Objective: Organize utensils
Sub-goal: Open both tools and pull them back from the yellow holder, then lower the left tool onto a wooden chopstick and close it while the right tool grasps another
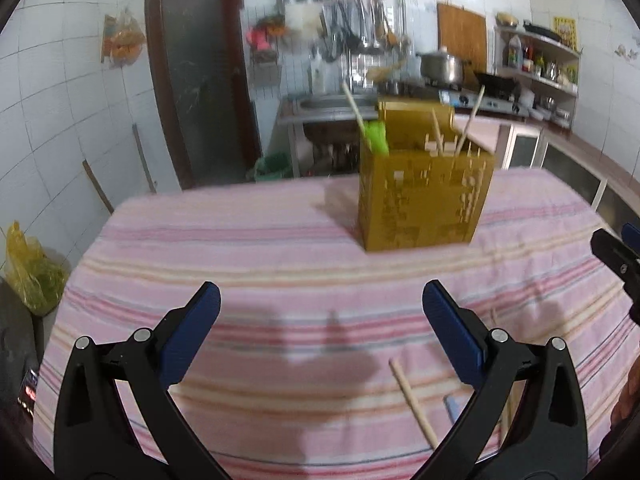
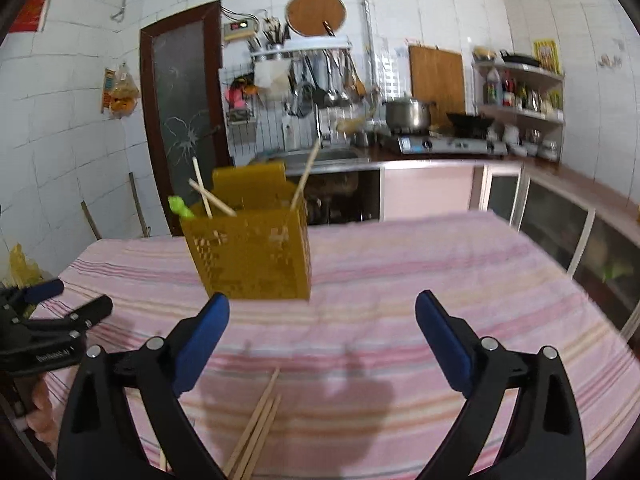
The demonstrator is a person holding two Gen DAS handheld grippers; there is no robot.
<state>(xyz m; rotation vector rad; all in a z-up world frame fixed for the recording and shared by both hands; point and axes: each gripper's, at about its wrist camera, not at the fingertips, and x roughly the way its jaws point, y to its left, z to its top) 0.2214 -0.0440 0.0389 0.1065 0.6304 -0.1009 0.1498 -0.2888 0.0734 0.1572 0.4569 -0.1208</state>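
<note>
Standing mid-frame on the striped tablecloth (image 2: 440, 280), the yellow holder (image 2: 256, 256) is partly filled, while loose chopsticks (image 2: 256, 428) at bottom centre are judged next for the wide-open, empty right gripper (image 2: 322, 340) and left gripper (image 1: 320, 332).

**Two wrist views, one table, from opposite corners**

Each fisheye camera sits behind its own gripper and looks forward along the two blue-padded fingers, low over the pink striped tablecloth (image 1: 280, 240), toward the tiled kitchen wall. The left wrist view stands to the left, so the perforated yellow plastic utensil basket (image 1: 424, 196) appears right of centre, at mid distance. The right wrist view stands to the right, with the same basket left of centre and nearer. Both share the basket, cloth, dark brown door (image 2: 180, 112) and steel pot (image 2: 408, 114). Each view catches the other gripper at its edge: right gripper (image 1: 616, 256), left gripper (image 2: 48, 312).
</note>
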